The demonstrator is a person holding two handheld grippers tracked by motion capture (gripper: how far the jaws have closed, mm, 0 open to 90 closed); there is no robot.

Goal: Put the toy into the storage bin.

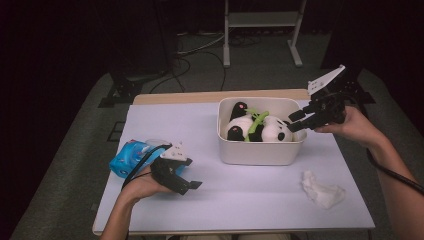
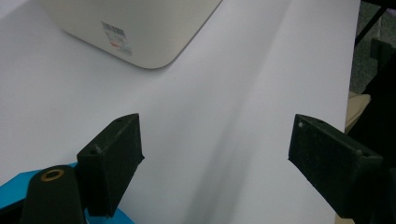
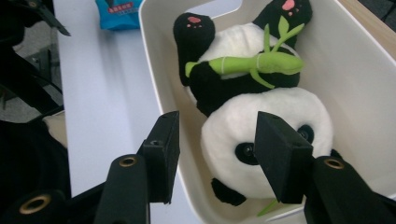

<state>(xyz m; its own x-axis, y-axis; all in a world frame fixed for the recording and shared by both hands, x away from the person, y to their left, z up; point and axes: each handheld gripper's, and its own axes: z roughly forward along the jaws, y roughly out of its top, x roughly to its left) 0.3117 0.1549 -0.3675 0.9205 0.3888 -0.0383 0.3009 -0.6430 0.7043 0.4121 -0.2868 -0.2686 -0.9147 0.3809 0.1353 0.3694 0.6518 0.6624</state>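
A plush panda (image 1: 257, 127) (image 3: 261, 107) holding a green bamboo sprig (image 3: 261, 63) lies on its back inside a cream plastic bin (image 1: 260, 152) (image 3: 161, 88). My right gripper (image 1: 296, 120) (image 3: 217, 154) hovers open over the bin's right end, its jaws apart above the panda's head and touching nothing. My left gripper (image 1: 192, 186) (image 2: 217, 154) rests open on the table at the front left, with only bare white tabletop between its jaws. A corner of the bin (image 2: 140, 28) shows beyond the left gripper.
A blue wipes packet (image 1: 129, 156) (image 3: 119, 10) lies at the table's left edge, just behind my left hand. A crumpled white tissue (image 1: 321, 191) sits at the front right. The white tabletop (image 1: 240, 195) ends at a wooden back edge, with dark stands behind it.
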